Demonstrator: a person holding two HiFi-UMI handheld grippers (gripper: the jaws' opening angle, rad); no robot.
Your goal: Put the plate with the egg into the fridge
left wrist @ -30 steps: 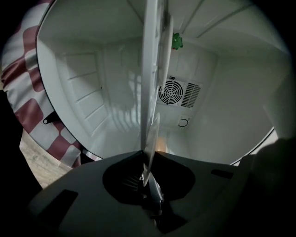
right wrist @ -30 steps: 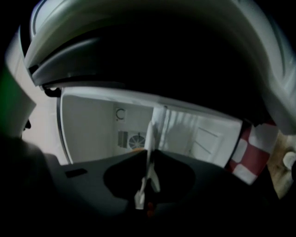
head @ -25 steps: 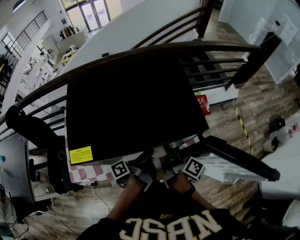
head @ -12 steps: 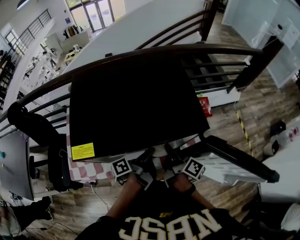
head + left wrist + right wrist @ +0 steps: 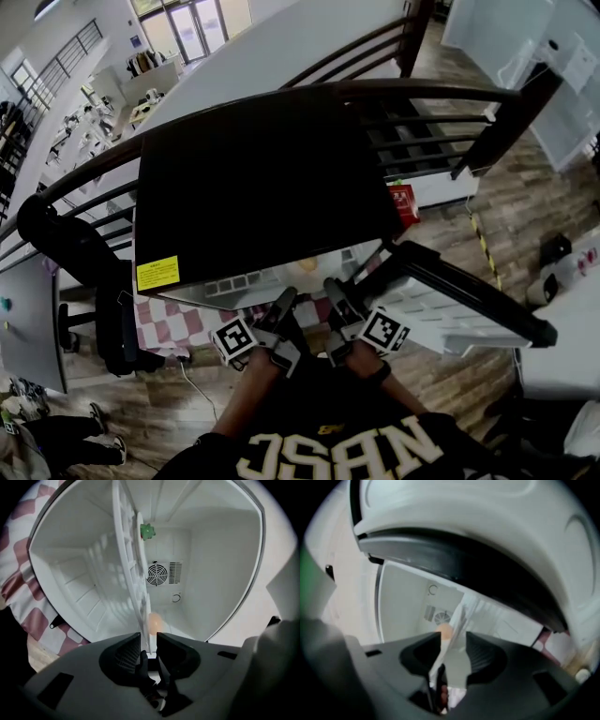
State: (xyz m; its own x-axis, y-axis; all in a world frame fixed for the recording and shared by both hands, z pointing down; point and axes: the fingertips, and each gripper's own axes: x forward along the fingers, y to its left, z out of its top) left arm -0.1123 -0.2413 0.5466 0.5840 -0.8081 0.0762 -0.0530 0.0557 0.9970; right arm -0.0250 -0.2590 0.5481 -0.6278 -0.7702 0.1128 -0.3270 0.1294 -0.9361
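Observation:
The white plate shows edge-on inside the open white fridge compartment, with the pale orange egg on it. My left gripper is shut on the plate's near rim. In the right gripper view the plate and the egg lie just ahead. My right gripper has its jaws opening, the rim still between them with a gap beside it. In the head view both grippers, left and right, reach under the black fridge top, and the egg peeks out.
The fridge door stands open to the right, its white shelves facing in. A fan grille and a green knob sit on the back wall. A red-checked cloth lies beneath the fridge. A black chair stands at the left.
Both grippers have moved forward towards the fridge opening with the plate. The white inside and the egg now show below the black top. The right jaws stand wider.

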